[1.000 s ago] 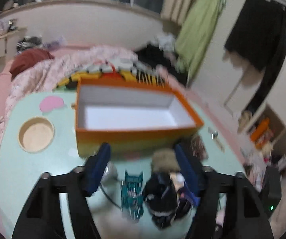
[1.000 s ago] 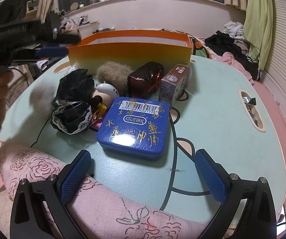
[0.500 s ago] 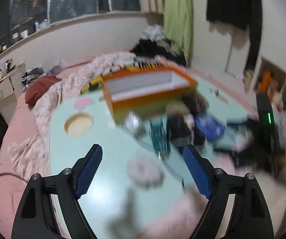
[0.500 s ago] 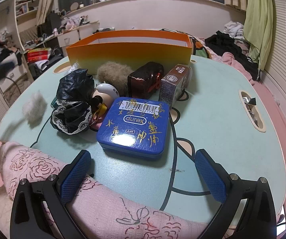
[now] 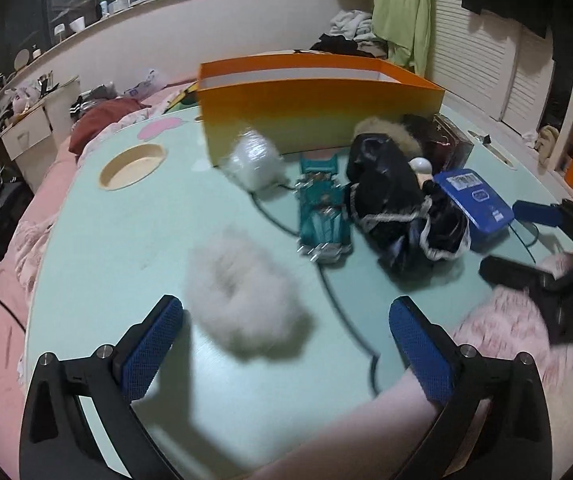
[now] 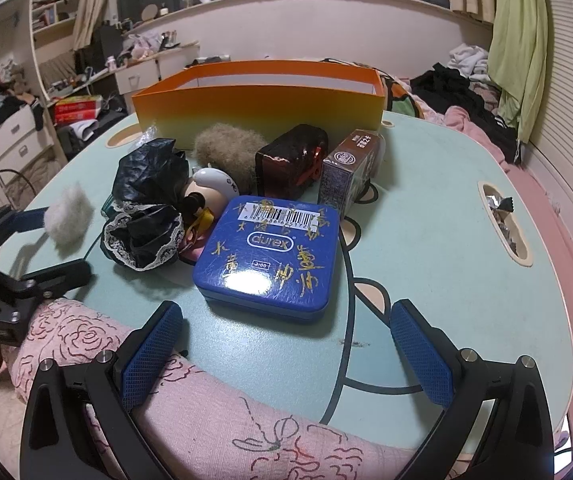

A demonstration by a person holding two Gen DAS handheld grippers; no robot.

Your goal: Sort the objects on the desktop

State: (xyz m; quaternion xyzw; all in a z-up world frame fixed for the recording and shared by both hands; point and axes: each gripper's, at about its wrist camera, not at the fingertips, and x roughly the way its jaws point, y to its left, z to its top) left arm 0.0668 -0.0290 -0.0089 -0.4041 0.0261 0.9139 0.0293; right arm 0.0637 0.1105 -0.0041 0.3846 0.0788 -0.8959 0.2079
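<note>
**Sorting run: left jaws wide over white fluff ball, right jaws idle**

Nearest, right wrist view: right gripper [image 6: 286,344] low at table [image 6: 426,240] edge, jaws spread wide, nothing between pads; pink rose-print blanket [image 6: 206,412] under them. Just ahead: blue tin [image 6: 270,256], lid closed, contents unseen. Lid reads "durex", white barcode sticker at far edge, gold handwriting, not legible. Left of tin: black lace-trimmed fabric [image 6: 146,216] bunched around a small round-headed figurine [image 6: 214,184]. Behind tin: dark red glossy box [image 6: 290,164], and a small dark carton [image 6: 346,168] with round emblem, print too small to read. Brown fur ball [image 6: 226,152] behind figurine.

Left wrist view: left gripper [image 5: 286,344] angled down at table, jaws just opened to full spread, holding nothing. White fluff ball [image 5: 242,292] just ahead of and between the pads, blurred; contact with table cannot be told. Beyond: teal toy car [image 5: 322,216], clear wrapped ball [image 5: 254,160].

Far: orange box [image 5: 318,108], open top, white inside, only upper inner wall visible, floor hidden. Round recess [image 5: 132,166] in table at left, bare. Slot recess [image 6: 504,220] at right holding foil scraps.
</note>
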